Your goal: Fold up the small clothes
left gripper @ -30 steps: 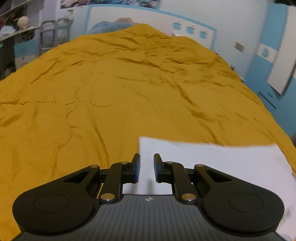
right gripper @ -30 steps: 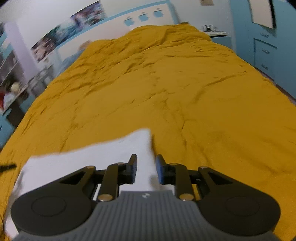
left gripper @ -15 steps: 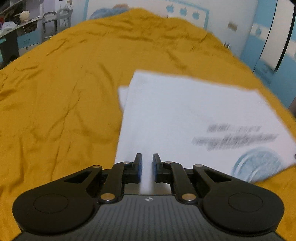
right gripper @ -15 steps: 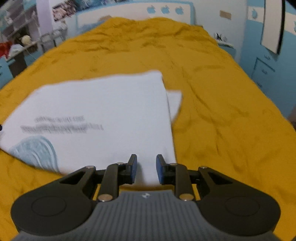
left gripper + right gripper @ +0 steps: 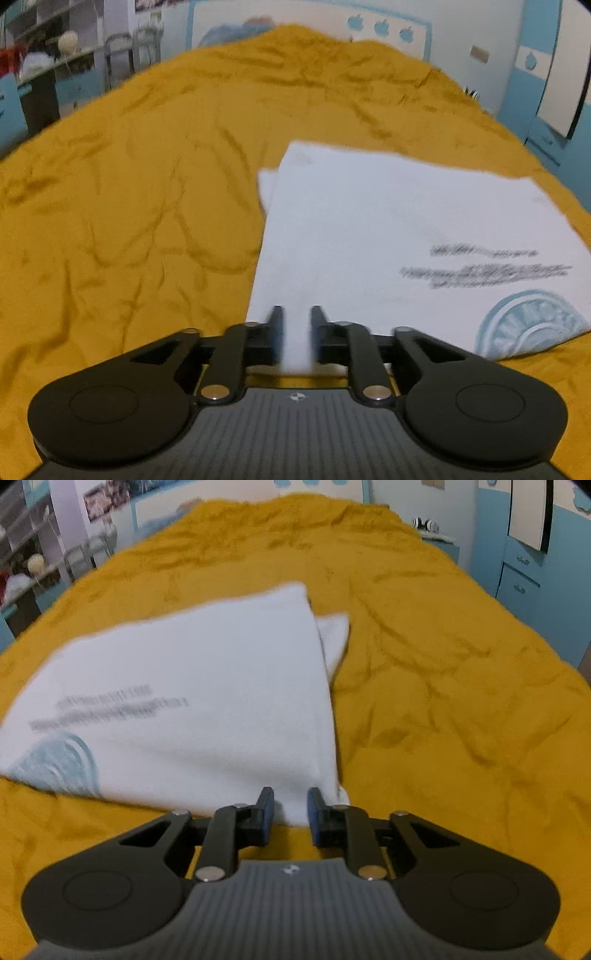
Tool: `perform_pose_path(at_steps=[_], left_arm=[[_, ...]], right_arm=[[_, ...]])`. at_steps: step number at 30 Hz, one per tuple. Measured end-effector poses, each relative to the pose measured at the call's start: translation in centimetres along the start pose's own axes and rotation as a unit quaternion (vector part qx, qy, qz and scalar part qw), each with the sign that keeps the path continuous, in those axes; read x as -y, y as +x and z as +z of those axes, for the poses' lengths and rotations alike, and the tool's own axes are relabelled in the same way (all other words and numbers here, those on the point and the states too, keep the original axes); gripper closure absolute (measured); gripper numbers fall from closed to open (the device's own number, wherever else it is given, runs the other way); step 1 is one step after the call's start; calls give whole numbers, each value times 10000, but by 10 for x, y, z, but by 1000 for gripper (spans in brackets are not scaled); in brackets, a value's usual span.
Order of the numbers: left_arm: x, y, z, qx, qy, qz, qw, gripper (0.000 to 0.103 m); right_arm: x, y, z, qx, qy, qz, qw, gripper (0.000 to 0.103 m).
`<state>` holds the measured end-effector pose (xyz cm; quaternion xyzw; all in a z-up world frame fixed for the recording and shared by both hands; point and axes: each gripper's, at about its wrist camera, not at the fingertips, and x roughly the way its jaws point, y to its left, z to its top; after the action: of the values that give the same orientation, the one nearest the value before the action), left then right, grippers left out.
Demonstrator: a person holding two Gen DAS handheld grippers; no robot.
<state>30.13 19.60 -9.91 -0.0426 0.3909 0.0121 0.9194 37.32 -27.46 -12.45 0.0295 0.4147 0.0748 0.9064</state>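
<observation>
A white T-shirt with dark print lines and a pale blue round emblem lies spread on the mustard-yellow bedspread. My left gripper is shut on the shirt's near left edge, with cloth between its fingers. In the right wrist view the same shirt stretches away to the left, a sleeve sticking out at its far right. My right gripper is shut on the shirt's near right corner. The near edge looks slightly lifted between the two grippers.
The bedspread covers the whole bed, wrinkled. Shelves and a chair stand beyond the left side. Blue cabinets and a nightstand stand along the right side. A headboard wall with apple shapes is at the far end.
Both grippers have carried the shirt's held edge forward and down; the shirt now lies spread out across the bedspread with its printed side up, where earlier only a strip showed.
</observation>
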Motion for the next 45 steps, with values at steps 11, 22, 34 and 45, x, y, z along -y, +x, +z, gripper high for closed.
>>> perform_pose_path(at_steps=[11, 22, 34, 45], left_arm=[[27, 24, 42, 240, -57, -263, 9993, 65], [21, 78, 52, -121, -545, -586, 9967, 65], [16, 71, 52, -63, -652, -676, 9956, 65], [-15, 43, 55, 132, -826, -888, 9925, 52]], right_arm=[[65, 36, 60, 222, 1724, 939, 9803, 57], [108, 144, 81, -198, 2394, 1343, 9614, 62], [92, 125, 117, -9, 2374, 1849, 9537, 100], [-69, 63, 201, -126, 1838, 2460, 9516, 100]])
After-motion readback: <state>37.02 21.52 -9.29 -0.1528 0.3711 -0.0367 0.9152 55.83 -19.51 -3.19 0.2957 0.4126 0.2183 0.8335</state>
